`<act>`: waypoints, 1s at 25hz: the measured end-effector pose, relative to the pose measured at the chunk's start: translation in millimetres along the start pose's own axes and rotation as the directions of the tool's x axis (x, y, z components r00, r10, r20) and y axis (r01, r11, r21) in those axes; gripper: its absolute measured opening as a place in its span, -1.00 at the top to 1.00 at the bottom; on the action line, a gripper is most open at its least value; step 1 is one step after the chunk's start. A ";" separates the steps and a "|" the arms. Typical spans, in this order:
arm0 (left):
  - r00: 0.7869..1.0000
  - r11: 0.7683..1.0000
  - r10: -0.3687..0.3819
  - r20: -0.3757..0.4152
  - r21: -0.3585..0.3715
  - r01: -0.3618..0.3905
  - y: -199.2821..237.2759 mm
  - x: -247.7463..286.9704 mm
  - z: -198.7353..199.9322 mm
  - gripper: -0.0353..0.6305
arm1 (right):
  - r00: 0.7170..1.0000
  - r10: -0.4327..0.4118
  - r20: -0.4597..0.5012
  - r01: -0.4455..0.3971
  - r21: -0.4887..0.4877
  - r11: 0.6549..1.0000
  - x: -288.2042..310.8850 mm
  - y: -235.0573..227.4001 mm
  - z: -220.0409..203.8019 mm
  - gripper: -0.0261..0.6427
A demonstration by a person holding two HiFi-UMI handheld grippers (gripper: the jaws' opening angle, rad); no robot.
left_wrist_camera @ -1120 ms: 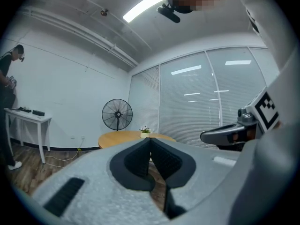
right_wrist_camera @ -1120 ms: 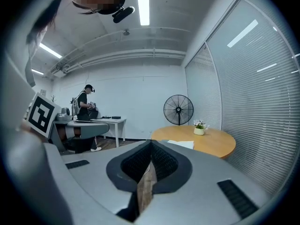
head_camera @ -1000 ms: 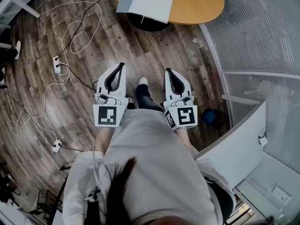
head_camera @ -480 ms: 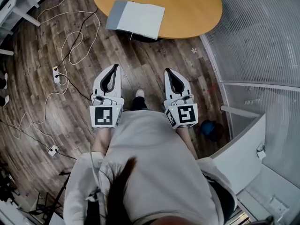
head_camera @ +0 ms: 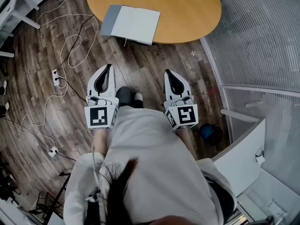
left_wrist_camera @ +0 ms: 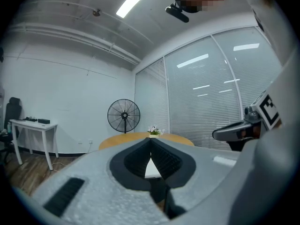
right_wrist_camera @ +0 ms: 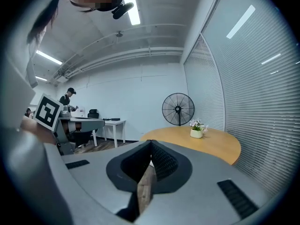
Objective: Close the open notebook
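Left gripper [head_camera: 108,66], right gripper [head_camera: 168,72] nearer notebook [head_camera: 131,24]

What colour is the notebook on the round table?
The notebook is white, with a grey band along its left side; it shows best in the head view.

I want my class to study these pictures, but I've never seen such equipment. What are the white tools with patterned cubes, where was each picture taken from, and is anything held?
No robot here: a person holds a hand tool in each hand, each ending in a claw, the left claw and the right claw. The cubes are part of the tools. One picture comes from a camera on the person's head, looking down. The other two come from cameras riding on the tools, looking along each claw. Ahead stands a round table with an open notebook at its near edge and a flowerpot farther back. Both claws are shut and hold nothing.
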State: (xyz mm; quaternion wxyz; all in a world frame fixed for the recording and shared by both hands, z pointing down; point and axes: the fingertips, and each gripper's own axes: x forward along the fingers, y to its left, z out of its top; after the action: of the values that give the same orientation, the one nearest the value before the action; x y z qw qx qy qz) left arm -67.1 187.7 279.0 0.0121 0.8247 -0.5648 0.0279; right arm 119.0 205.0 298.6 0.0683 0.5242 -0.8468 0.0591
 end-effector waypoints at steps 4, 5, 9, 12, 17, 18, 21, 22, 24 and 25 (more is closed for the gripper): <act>1.000 1.000 0.001 -0.007 0.000 -0.001 4.9 9.1 -2.2 0.84 | 1.000 -0.003 -0.007 0.003 0.005 1.000 7.3 -4.0 -2.7 0.91; 1.000 1.000 0.001 -0.009 -0.005 -0.002 8.6 12.9 -3.2 0.84 | 1.000 -0.005 -0.012 0.005 0.005 1.000 11.8 -4.1 -3.3 0.92; 0.999 1.000 -0.015 -0.029 -0.010 0.015 22.7 33.4 -9.2 0.84 | 1.000 -0.004 -0.028 0.004 0.008 1.000 33.2 -6.9 -4.1 0.92; 0.999 0.999 -0.033 -0.036 -0.021 0.033 35.9 55.7 -8.4 0.84 | 0.999 -0.027 -0.032 0.028 0.032 0.999 52.0 -14.8 -0.2 0.92; 0.995 0.997 -0.078 -0.059 -0.027 0.077 63.9 107.1 -7.2 0.84 | 0.998 -0.053 -0.031 0.055 0.063 0.997 98.3 -29.0 14.6 0.91; 0.994 0.996 -0.088 -0.061 -0.030 0.087 69.6 118.0 -6.6 0.84 | 0.998 -0.060 -0.029 0.061 0.067 0.996 108.7 -32.5 18.1 0.91; 0.991 0.992 -0.123 -0.059 -0.034 0.121 86.4 150.3 -2.4 0.84 | 0.997 -0.076 -0.024 0.077 0.072 0.994 140.7 -41.1 29.6 0.91; 0.989 0.990 -0.136 -0.057 -0.034 0.134 91.7 159.9 -0.4 0.84 | 0.996 -0.081 -0.026 0.082 0.072 0.994 150.7 -42.8 33.1 0.91; 0.986 0.987 -0.160 -0.055 -0.035 0.158 102.8 177.5 2.9 0.84 | 0.995 -0.092 -0.032 0.094 0.071 0.993 169.6 -44.7 38.2 0.91; 0.984 0.985 -0.168 -0.054 -0.036 0.167 109.0 185.7 3.6 0.84 | 0.994 -0.099 -0.036 0.101 0.071 0.992 178.8 -45.2 39.5 0.91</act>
State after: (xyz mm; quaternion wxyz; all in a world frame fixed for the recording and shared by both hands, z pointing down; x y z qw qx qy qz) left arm -101.6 -24.8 285.3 0.0436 0.8678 -0.4932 0.0414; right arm 78.5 20.9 292.8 0.0659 0.5670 -0.8156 0.0950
